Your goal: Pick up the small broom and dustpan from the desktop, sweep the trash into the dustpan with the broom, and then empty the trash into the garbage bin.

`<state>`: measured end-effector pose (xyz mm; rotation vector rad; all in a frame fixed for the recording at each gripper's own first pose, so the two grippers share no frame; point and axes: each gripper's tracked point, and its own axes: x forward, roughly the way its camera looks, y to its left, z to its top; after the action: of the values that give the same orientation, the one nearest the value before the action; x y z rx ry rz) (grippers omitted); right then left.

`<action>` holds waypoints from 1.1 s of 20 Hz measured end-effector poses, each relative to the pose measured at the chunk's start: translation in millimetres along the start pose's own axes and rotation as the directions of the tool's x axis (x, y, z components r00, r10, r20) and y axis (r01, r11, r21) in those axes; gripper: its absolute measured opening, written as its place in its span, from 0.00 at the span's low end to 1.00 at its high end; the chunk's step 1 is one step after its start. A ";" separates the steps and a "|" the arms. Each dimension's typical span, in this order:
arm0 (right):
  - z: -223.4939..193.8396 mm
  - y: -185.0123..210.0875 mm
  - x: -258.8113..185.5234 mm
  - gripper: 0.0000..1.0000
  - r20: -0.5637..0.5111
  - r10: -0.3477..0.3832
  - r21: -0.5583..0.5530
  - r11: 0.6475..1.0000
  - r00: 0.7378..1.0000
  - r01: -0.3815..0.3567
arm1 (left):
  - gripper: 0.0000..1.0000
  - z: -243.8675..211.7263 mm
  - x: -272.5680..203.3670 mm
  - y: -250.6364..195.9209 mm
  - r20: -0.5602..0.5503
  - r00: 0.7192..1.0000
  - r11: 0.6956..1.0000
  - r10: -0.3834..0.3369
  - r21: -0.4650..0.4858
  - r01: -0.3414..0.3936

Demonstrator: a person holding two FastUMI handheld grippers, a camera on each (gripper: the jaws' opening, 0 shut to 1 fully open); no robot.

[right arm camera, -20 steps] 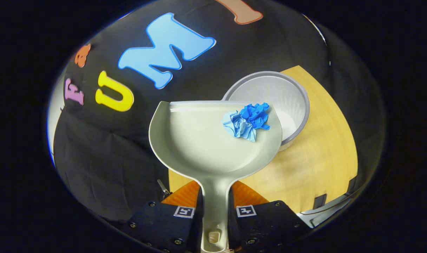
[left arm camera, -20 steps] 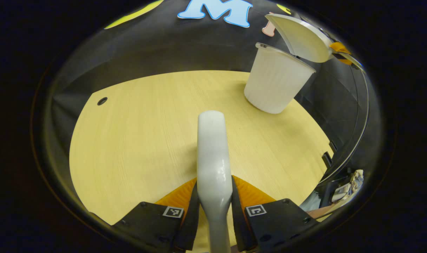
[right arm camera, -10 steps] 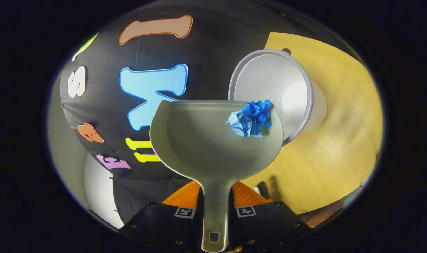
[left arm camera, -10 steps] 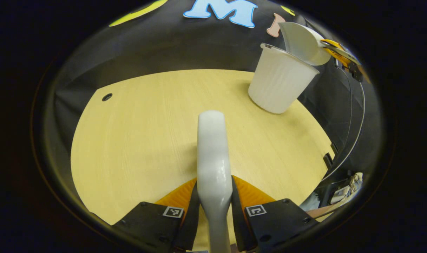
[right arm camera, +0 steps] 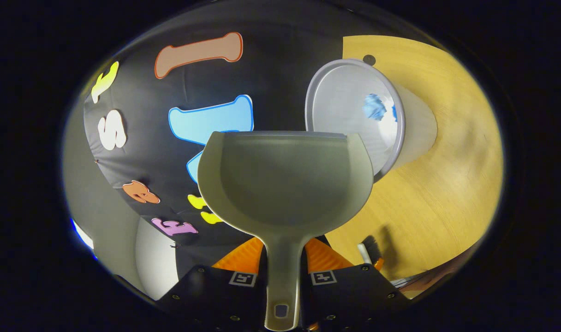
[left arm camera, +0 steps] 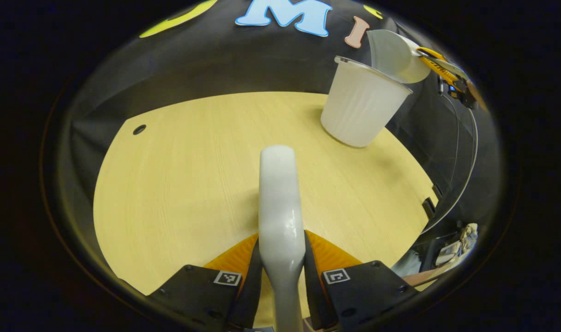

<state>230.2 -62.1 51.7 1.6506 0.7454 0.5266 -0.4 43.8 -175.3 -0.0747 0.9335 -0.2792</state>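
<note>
My left gripper (left arm camera: pixel 281 251) is shut on the white handle of the small broom (left arm camera: pixel 278 193), which juts out over the wooden table (left arm camera: pixel 183 184); its bristles are hidden. The white ribbed garbage bin (left arm camera: pixel 361 110) stands at the table's far right. Above its rim the pale dustpan (left arm camera: pixel 393 55) hangs steeply tipped, held by my right gripper (left arm camera: pixel 439 64). In the right gripper view, my right gripper (right arm camera: pixel 283 258) is shut on the handle of the dustpan (right arm camera: pixel 285 180), whose scoop is bare. A blurred blue paper wad (right arm camera: pixel 375 106) shows inside the bin (right arm camera: pixel 349 97).
A small round hole (left arm camera: pixel 139 129) sits near the table's far left edge, and a dark slot (left arm camera: pixel 429 207) marks its right edge. Black cloth wall stands close behind the bin. A wide stretch of tabletop (right arm camera: pixel 446 184) lies between broom and bin.
The right gripper tilted the dustpan further over the bin, and the blue paper wad slid off the scoop into the bin. The left gripper and broom stayed almost still.
</note>
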 end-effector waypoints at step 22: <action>-73.5 -69.2 -13.5 0.28 -0.159 -0.165 -0.406 0.910 0.973 0.087 | 0.48 -25.4 -5.6 46.4 0.010 0.999 0.995 0.048 -0.085 -0.047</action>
<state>156.7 -13.9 0.2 1.1757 0.8186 0.7001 -14.3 91.4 -194.6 -0.1321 0.9335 -0.1952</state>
